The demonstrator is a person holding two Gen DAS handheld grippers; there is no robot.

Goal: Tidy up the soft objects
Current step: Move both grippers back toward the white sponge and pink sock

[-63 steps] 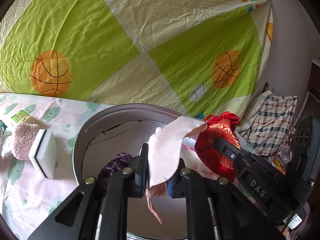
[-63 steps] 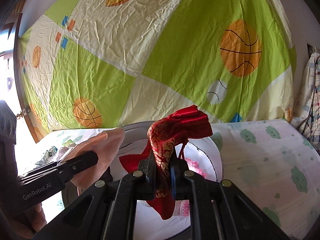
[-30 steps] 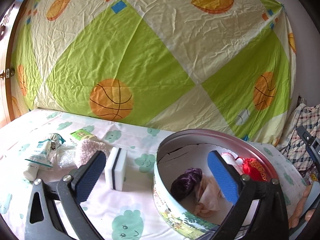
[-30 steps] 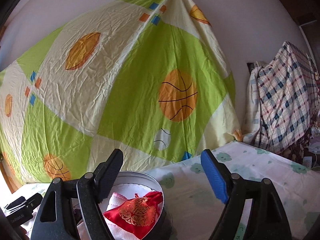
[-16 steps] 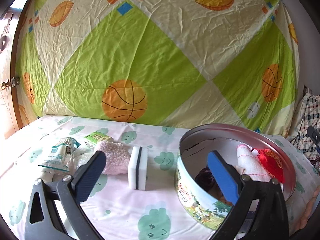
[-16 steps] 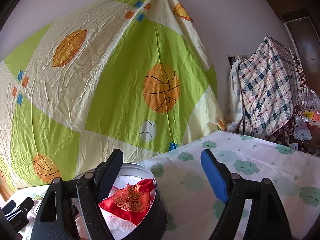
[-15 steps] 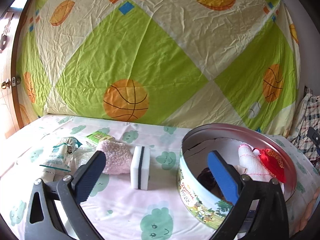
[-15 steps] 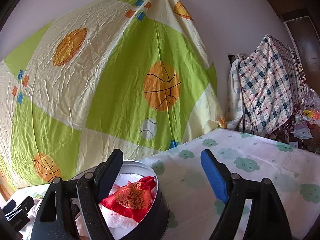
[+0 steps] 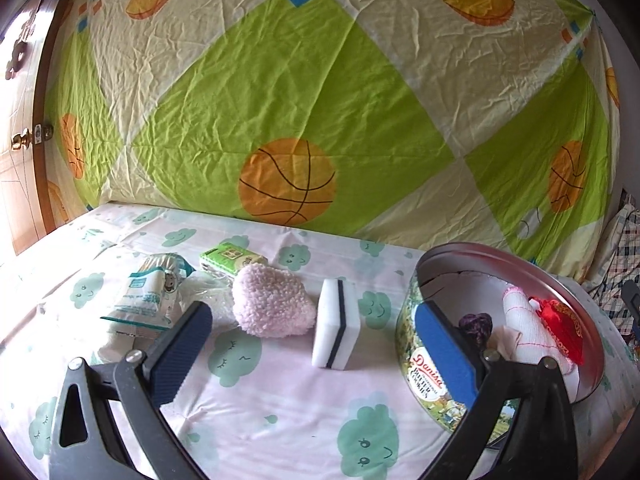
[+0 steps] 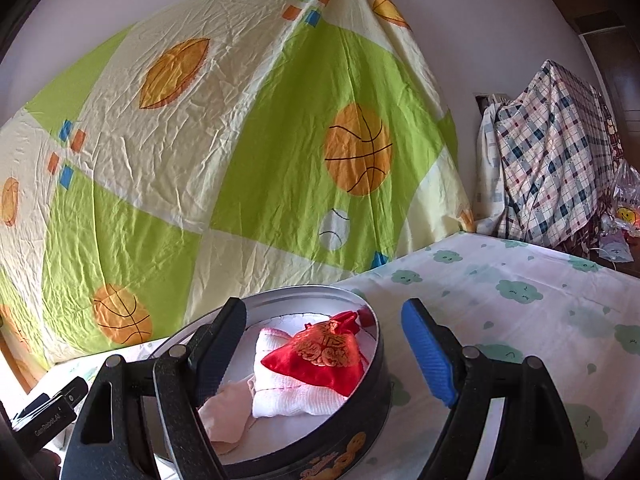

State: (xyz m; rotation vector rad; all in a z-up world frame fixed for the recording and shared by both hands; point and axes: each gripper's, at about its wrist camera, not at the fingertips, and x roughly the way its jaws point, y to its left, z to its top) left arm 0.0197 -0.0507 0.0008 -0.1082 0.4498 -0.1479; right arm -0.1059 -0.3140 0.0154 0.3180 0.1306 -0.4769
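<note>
Fingers of both grippers — left gripper, right gripper — are spread wide, empty. Next, the pink fluffy pad, lying beside the sponge outside the cookie tin, is best pinched centrally — the sponge left undisturbed.

Red pouch, gold-embroidered

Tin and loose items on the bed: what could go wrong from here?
1. The sponge stands on edge on the soft sheet; a nudge from the open left tool could topple it.
2. The red pouch sits high in the tin, near its rim; adding the pink fluffy piece may push it out.
</note>
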